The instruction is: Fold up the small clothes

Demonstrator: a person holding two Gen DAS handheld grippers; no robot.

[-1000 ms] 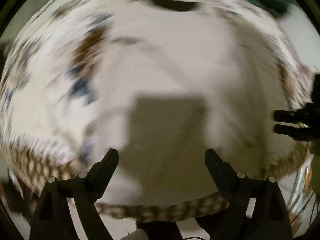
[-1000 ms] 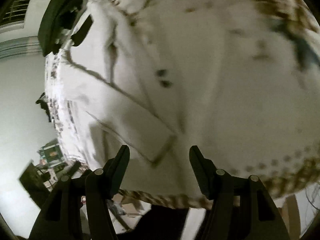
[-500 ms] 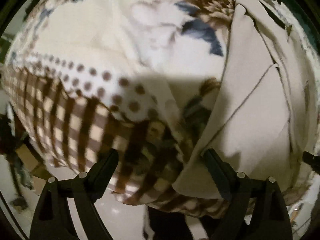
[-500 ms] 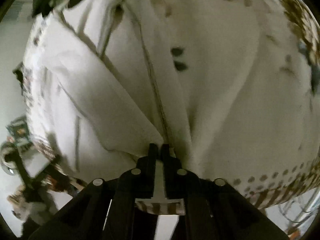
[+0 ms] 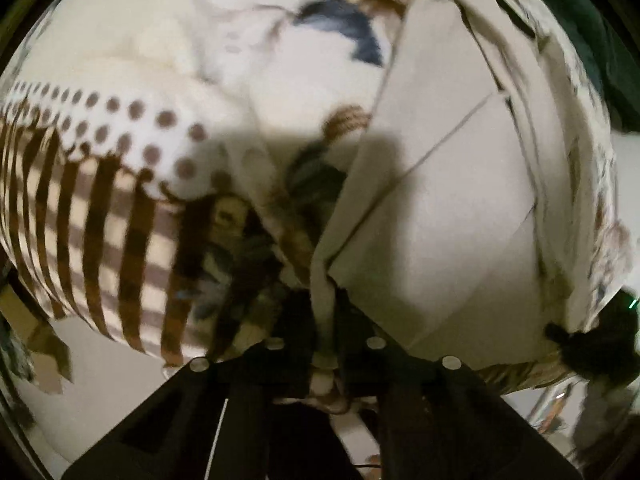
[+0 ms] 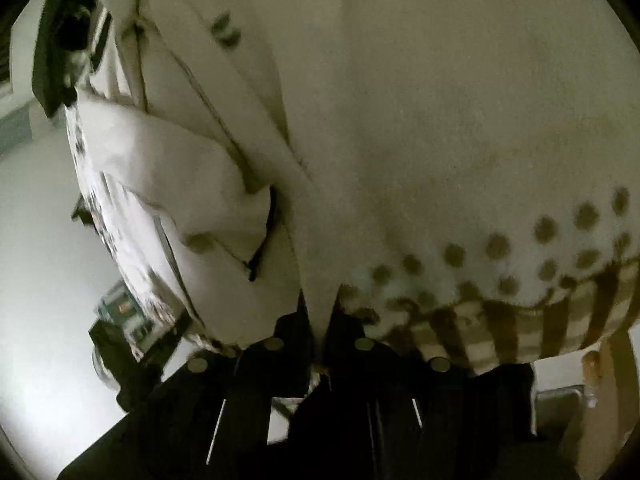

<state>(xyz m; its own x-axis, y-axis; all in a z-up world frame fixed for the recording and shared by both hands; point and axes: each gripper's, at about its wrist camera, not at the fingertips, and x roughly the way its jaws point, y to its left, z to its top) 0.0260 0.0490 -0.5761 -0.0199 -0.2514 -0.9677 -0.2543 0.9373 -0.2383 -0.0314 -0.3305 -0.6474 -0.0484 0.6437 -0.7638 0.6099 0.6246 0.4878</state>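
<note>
A small beige garment (image 5: 448, 208) lies on a patterned blanket (image 5: 120, 128) with brown dots, checks and blue flowers. My left gripper (image 5: 322, 300) is shut on the garment's near corner, with cloth pinched between its black fingers. In the right wrist view the same garment (image 6: 192, 168) is folded and creased on the blanket (image 6: 480, 120). My right gripper (image 6: 318, 308) is shut on another near edge of the garment. The other gripper shows as a dark shape at the left wrist view's right edge (image 5: 592, 344) and at the right wrist view's top left (image 6: 64, 48).
The blanket hangs over the near edge of the surface. Pale floor (image 6: 40, 240) lies beyond the left side, with a small dark cluttered object (image 6: 124, 316) on it. Brown cardboard (image 5: 24, 320) sits low at the left.
My left gripper went from open to shut on the garment's corner. My right gripper shut on the garment half a second ago and has stayed shut, shifting a little.
</note>
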